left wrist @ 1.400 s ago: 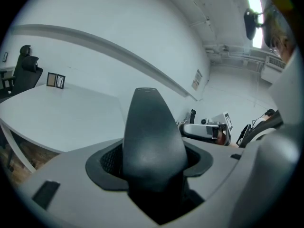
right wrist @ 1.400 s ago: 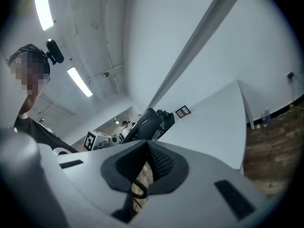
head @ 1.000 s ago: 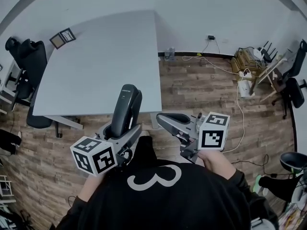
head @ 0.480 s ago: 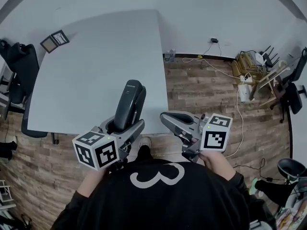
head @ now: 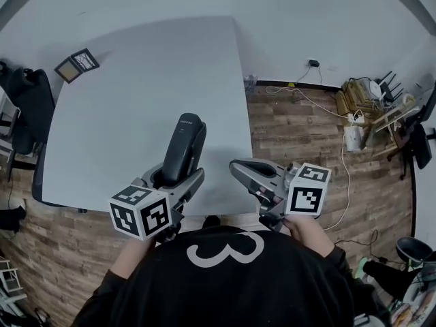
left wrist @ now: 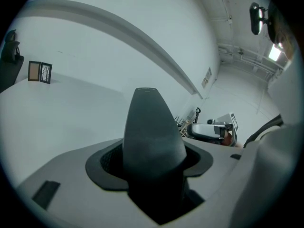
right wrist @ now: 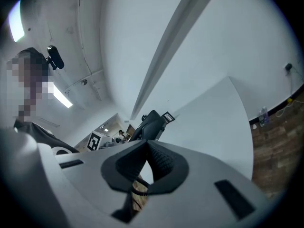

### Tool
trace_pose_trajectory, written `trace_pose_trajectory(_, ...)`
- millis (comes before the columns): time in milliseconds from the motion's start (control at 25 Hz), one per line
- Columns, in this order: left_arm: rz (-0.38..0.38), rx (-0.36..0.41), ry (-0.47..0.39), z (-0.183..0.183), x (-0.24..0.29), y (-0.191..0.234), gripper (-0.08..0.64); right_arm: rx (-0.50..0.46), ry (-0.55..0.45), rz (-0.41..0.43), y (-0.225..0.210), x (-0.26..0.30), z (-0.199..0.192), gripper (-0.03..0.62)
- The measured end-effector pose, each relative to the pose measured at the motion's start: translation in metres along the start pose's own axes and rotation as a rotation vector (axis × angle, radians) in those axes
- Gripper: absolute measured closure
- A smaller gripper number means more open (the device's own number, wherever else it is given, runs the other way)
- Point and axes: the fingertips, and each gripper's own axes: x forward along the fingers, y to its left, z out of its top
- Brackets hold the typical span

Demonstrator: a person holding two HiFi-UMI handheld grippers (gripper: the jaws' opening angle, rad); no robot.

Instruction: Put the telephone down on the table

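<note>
As left tool grips one telephone, one table beneath.

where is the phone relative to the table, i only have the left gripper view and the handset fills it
observer: In the head view the telephone stands tilted in the left gripper, over the near part of the table, just inside its near edge.
operator: and my other one, holding anything
observer: No. The right gripper view shows the right gripper with its jaws together and nothing between them.
operator: where's it sitting
observer: In the head view its tips reach over the table's near right corner, to the right of the telephone and apart from it.
</note>
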Motion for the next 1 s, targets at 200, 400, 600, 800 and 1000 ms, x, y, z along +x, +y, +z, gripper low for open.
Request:
trace_pose_trajectory(200,-0.008,0.001,0.019,0.010,0.013,0.020,0.264,0.013,-0.003,-0.020,-0.014,0.014,0.009,0.583)
trace_pose_trajectory(400,0.010,0.009,0.045,0.010,0.023,0.042,0.264,0.014,-0.006,-0.019,-0.018,0.024,0.016,0.583)
trace_pose_trajectory(600,0.038,0.023,0.075,0.010,0.038,0.065,0.264,0.031,0.006,-0.046,-0.029,0.029,0.015,0.583)
trace_pose_trajectory(800,0.060,0.026,0.111,0.002,0.058,0.088,0.264,0.055,0.021,-0.072,-0.041,0.031,0.008,0.583)
trace_pose_trajectory(1000,0.078,0.035,0.164,-0.011,0.081,0.111,0.264,0.081,0.031,-0.094,-0.053,0.031,0.001,0.583)
